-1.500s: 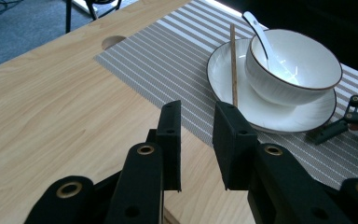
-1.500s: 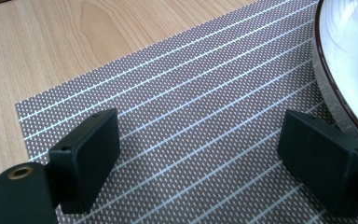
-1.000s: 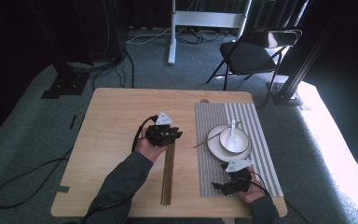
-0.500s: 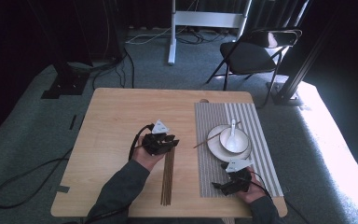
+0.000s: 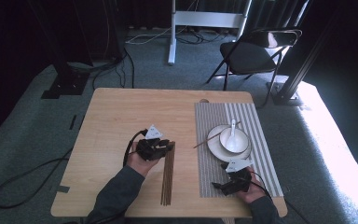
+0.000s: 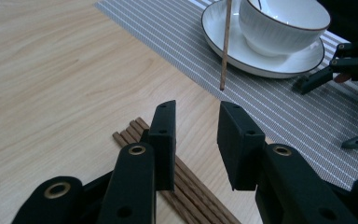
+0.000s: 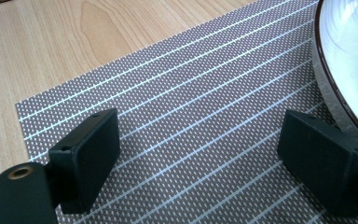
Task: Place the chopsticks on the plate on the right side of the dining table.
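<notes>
Left gripper view: left gripper [image 6: 196, 135] jaws opening w/ chopsticks [image 6: 186, 179] just below, unheld.

Cut off and covered parts

The left gripper [image 6: 196, 135] is hiding the chopsticks' [image 6: 191, 196] near ends; the frame's right edge is cropping the plate [image 7: 349, 60].
</notes>
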`<move>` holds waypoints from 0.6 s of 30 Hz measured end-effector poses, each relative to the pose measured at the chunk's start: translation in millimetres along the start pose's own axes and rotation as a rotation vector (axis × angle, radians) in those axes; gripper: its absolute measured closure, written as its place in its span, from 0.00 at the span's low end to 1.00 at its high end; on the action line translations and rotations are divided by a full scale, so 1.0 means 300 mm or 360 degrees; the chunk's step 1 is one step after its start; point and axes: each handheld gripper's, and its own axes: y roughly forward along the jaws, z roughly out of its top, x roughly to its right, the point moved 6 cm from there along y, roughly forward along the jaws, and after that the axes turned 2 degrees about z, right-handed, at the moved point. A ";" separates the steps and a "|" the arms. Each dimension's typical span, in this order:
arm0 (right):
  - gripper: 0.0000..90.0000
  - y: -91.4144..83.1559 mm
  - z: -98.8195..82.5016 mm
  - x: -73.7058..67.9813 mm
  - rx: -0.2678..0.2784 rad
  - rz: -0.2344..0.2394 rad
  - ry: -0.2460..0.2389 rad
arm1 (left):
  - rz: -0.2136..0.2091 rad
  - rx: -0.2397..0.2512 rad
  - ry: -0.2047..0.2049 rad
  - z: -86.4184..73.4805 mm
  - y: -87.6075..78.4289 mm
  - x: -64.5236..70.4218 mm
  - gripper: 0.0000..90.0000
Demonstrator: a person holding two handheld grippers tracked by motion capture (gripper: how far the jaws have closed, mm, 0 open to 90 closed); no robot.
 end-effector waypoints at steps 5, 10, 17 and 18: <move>0.14 0.000 0.000 0.000 0.0001 -0.0001 -0.0001 | 0.0002 -0.0024 -0.0005 -0.027 0.005 0.004 0.75; 0.14 0.000 0.000 0.000 0.0001 -0.0001 -0.0001 | -0.0023 -0.0014 -0.0022 -0.035 0.000 0.010 0.75; 0.14 0.000 0.000 0.000 0.0001 -0.0001 -0.0001 | -0.0022 -0.0027 -0.0045 -0.057 0.004 0.008 0.74; 0.14 0.000 0.000 0.000 0.0000 -0.0001 0.0001 | -0.0022 -0.0027 -0.0045 -0.057 0.004 0.008 0.74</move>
